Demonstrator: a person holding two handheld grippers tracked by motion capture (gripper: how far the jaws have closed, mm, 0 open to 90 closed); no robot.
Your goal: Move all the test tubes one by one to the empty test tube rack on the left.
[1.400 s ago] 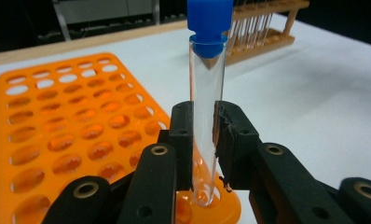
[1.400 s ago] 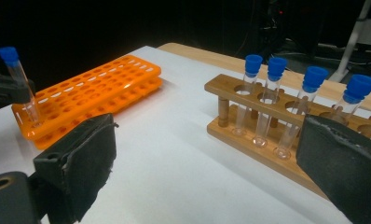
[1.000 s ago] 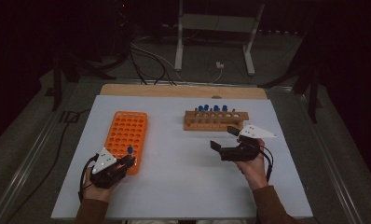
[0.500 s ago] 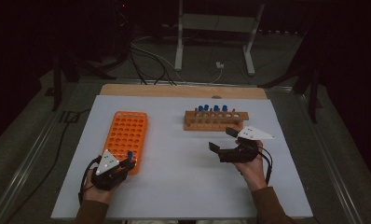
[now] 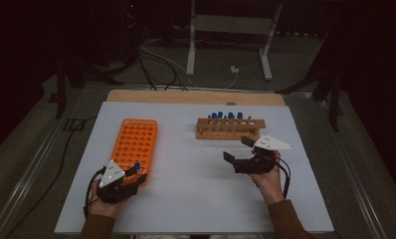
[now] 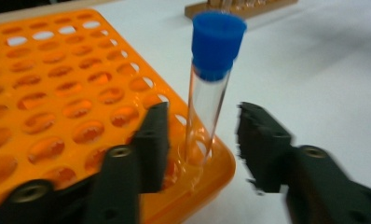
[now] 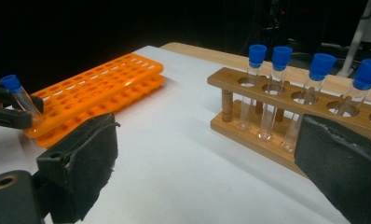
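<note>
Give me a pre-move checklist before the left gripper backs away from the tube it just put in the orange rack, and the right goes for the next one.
1. Left gripper jaws off the glass: ok; they have just been opening, and gaps show on both sides of the blue-capped tube.
2. Tube seated in a corner hole of the orange rack: ok, though it leans slightly.
3. Tube will stay standing once the gripper leaves: cannot tell.
4. Right gripper open and holding nothing: ok.
5. Tubes waiting in the wooden rack: ok; four blue caps show.
6. White tabletop between the racks free of obstacles: ok.
</note>
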